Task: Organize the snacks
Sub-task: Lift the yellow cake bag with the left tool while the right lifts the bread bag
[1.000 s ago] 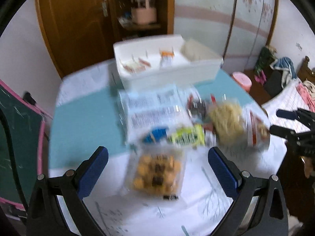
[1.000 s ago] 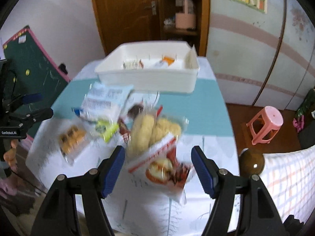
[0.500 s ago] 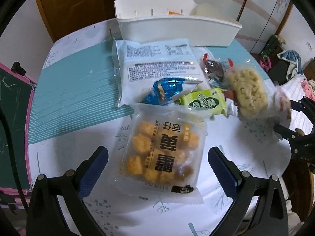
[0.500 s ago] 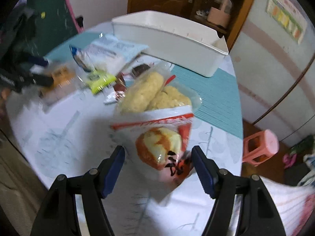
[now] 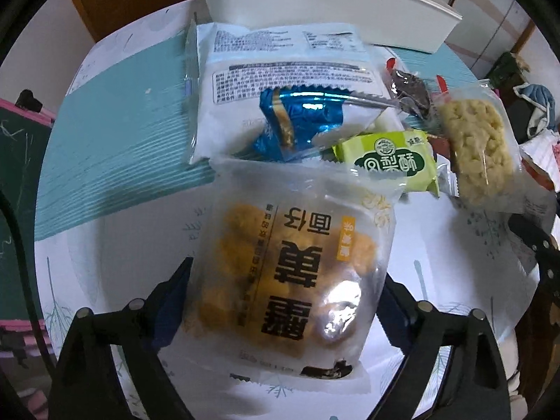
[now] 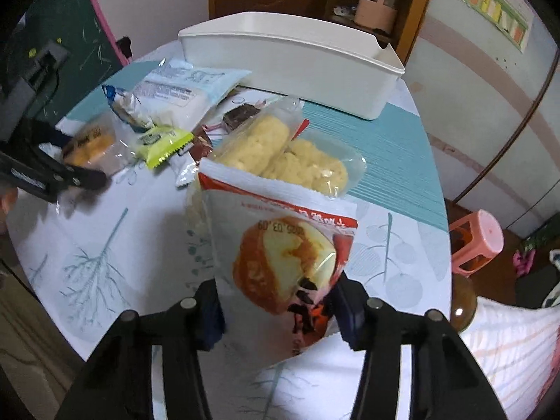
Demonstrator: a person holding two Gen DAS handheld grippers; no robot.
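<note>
1. Left hand-held gripper [image 5: 280, 301]: jaws closing around the yellow-cake packet [image 5: 290, 266] lying on the near worktop [image 5: 115, 245].
2. Right hand-held gripper [image 6: 280, 311]: jaws closing around the red-and-white bread packet [image 6: 283, 255], right of the pile.

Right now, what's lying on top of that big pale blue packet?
A shiny blue wrapper rests on the pale blue packet's near end, hiding the print there. The orange snack bag covers its near edge. What lies under the packet cannot be seen.
</note>
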